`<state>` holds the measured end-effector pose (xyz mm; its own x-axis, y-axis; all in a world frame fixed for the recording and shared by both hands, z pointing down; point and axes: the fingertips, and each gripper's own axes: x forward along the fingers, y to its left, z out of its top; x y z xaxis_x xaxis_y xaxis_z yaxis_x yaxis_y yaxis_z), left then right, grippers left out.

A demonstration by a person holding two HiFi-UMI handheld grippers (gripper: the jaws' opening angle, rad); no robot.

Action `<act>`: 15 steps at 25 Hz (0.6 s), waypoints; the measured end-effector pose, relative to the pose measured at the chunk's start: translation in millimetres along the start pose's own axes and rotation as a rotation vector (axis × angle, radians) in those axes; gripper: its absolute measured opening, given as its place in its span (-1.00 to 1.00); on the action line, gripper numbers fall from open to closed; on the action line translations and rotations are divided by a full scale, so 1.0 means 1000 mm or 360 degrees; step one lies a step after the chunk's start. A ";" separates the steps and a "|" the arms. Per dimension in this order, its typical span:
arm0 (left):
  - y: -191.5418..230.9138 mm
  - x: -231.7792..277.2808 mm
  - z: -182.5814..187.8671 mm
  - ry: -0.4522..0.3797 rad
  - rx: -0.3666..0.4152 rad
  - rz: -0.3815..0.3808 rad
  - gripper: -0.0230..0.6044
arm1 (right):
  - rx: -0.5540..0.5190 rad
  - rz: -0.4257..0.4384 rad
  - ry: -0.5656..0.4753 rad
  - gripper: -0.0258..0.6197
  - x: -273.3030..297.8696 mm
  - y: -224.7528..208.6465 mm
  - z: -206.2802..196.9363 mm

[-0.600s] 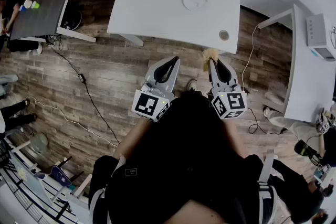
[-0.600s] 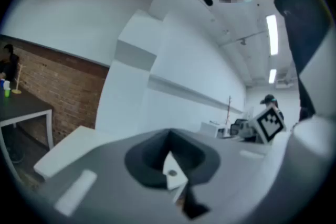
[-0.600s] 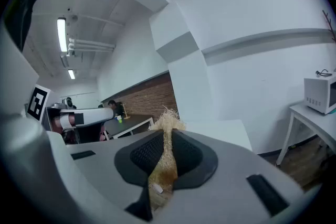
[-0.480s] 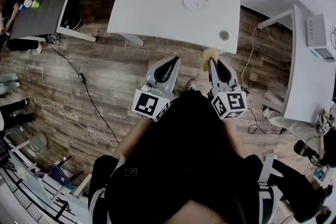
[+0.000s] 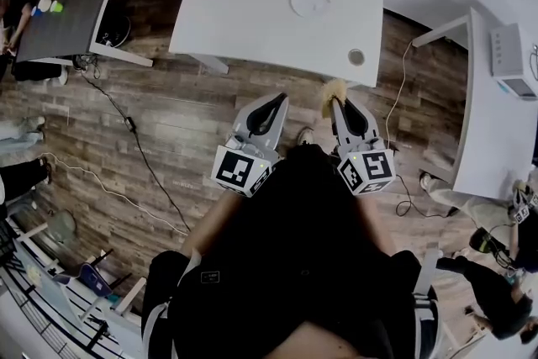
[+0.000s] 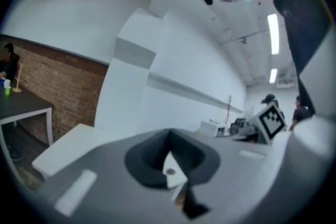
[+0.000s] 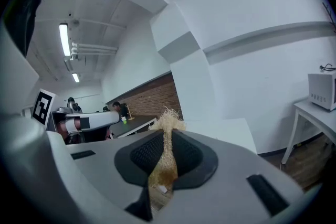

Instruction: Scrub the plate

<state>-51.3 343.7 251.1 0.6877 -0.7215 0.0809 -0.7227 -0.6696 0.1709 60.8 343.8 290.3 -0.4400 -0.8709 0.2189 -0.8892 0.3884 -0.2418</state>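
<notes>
Little has moved since the earlier frames: the plate lies where it did, on the far part of the table, well apart from both grippers, which hang over the floor short of the table's near edge. The right gripper is clenched on a straw-coloured scrubber, whose frayed tuft sticks out past the jaw tips. The left gripper, near it, has its jaws pressed together with nothing between them.

Bright, even indoor light. A ceiling strip light glares at two o'clock in the left gripper view. Fisheye bending and black vignette ring all edges; nearest foreground looks soft.
</notes>
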 end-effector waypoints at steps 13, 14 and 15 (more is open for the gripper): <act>-0.026 0.033 -0.013 0.0038 -0.0029 0.0121 -0.92 | -0.0045 0.0123 0.0045 -0.78 -0.003 -0.040 0.001; -0.028 0.036 -0.015 0.0038 -0.0031 0.0139 -0.92 | -0.0052 0.0139 0.0046 -0.78 -0.003 -0.045 0.002; -0.029 0.040 -0.016 0.0034 -0.0036 0.0155 -0.92 | -0.0060 0.0153 0.0047 -0.78 -0.001 -0.050 0.002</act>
<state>-2.3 337.2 265.6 0.6155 -0.7791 0.1192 -0.7848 -0.5920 0.1835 105.8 325.0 299.7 -0.5267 -0.8200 0.2240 -0.8464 0.4816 -0.2272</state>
